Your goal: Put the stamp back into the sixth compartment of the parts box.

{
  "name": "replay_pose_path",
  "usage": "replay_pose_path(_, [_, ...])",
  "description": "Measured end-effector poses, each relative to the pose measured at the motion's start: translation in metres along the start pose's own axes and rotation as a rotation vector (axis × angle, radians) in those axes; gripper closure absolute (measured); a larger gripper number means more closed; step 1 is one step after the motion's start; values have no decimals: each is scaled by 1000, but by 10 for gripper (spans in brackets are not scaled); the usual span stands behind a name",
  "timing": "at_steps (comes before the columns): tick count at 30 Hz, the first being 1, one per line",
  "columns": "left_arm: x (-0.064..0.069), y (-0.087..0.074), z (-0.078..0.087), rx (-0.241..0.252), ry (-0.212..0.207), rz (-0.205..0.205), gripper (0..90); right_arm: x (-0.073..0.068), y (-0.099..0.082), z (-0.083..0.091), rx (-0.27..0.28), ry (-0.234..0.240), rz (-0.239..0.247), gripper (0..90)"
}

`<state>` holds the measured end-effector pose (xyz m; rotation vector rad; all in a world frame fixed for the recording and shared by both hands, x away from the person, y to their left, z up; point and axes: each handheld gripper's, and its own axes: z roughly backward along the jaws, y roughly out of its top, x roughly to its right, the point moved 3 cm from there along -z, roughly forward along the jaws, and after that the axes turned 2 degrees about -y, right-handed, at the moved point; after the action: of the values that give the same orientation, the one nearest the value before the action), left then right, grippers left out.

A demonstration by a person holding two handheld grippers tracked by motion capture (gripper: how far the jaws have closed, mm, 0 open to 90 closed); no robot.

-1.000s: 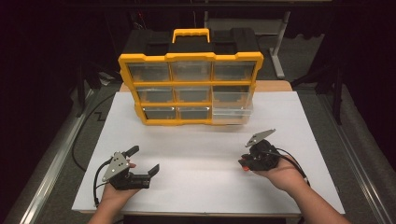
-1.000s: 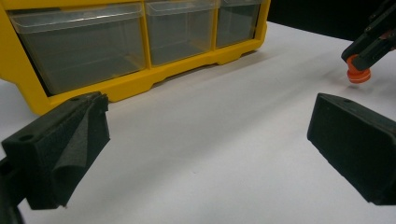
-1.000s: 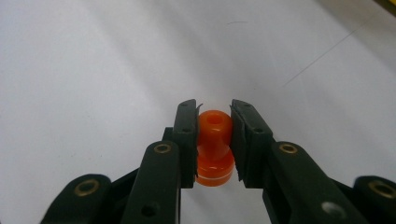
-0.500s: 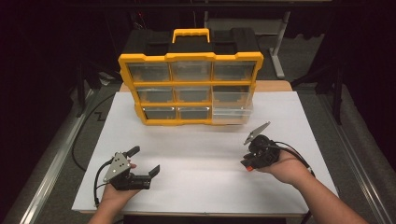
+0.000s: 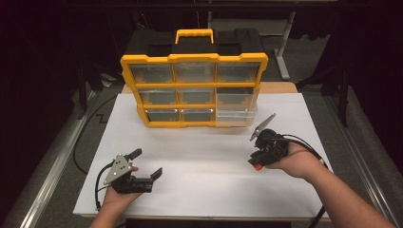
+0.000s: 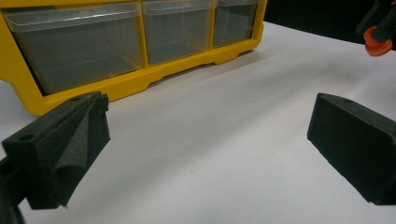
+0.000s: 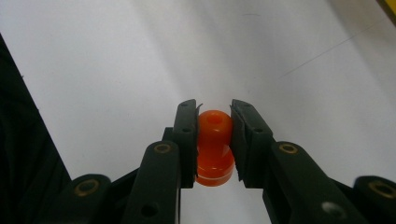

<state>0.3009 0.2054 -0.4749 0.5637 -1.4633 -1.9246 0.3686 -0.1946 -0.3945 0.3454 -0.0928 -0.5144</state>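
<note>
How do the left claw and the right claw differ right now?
The left claw stands wide open with nothing between its jaws; the right claw is shut on a small orange knob. In the high view the left claw sits low over the white table and points toward the yellow drawer cabinet, while the right claw is tilted downward. Both have black padded jaws, a grey plate and a trailing cable.

White table (image 5: 204, 185), its surface flat and plain. A yellow drawer organiser (image 5: 194, 90) with clear plastic drawers and a black top stands directly on the far half, its lower right drawer (image 5: 236, 115) pulled slightly forward.
</note>
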Motion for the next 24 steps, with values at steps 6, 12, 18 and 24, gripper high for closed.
replay_pose_path(6, [0, 0, 0, 4, -1, -3, 6, 2, 6, 13, -12, -1, 11, 747])
replay_pose_path(12, [0, 0, 0, 1, -3, -7, 6, 4, 12, 25, -13, 0, 14, 747])
replay_pose_path(18, [1, 0, 0, 4, -5, -7, 6, 7, 17, 37, -11, -3, 25, 747])
replay_pose_path(24, [1, 0, 0, 5, -9, -9, 6, 8, 23, 51, -9, -5, 25, 747])
